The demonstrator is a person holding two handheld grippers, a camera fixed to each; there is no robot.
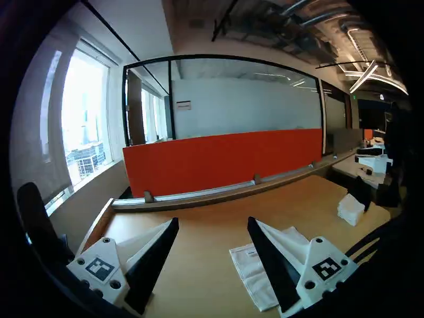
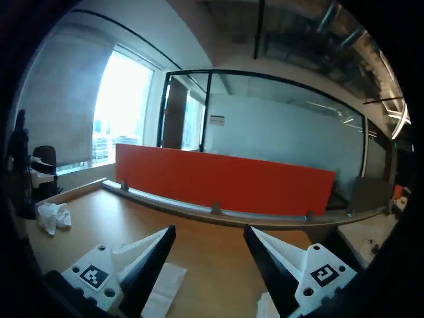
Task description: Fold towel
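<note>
While neither pair of tongs has hold of anything, the hazards are judged thus: a pinch taken off the corner, or on one layer alone, would let the hem slip and skew the fold. An approach made too low could shove the cloth along the smooth top and bunch it.

1. Left tongs (image 1: 212, 219): white fingers with black inner faces, spread wide, nothing between them. Whether either finger brushes the cloth below cannot be told.
2. Right tongs (image 2: 209, 227): likewise spread wide and empty.
3. White flat towel with a stitched hem (image 1: 246, 265): lying spread on the tan wooden counter (image 1: 297, 199), partly behind one finger of the left tongs. In the right gripper view, pale cloth (image 2: 168, 283) lies low beside the fingers, probably the same towel.
4. Crumpled white cloth (image 1: 350, 209): towards the counter's far end, well apart from the towel. A similar bundle (image 2: 53, 216) sits at the counter's edge in the right gripper view.
5. Orange divider panel (image 1: 222, 159): upright along the counter's back edge, glass partition behind.
</note>
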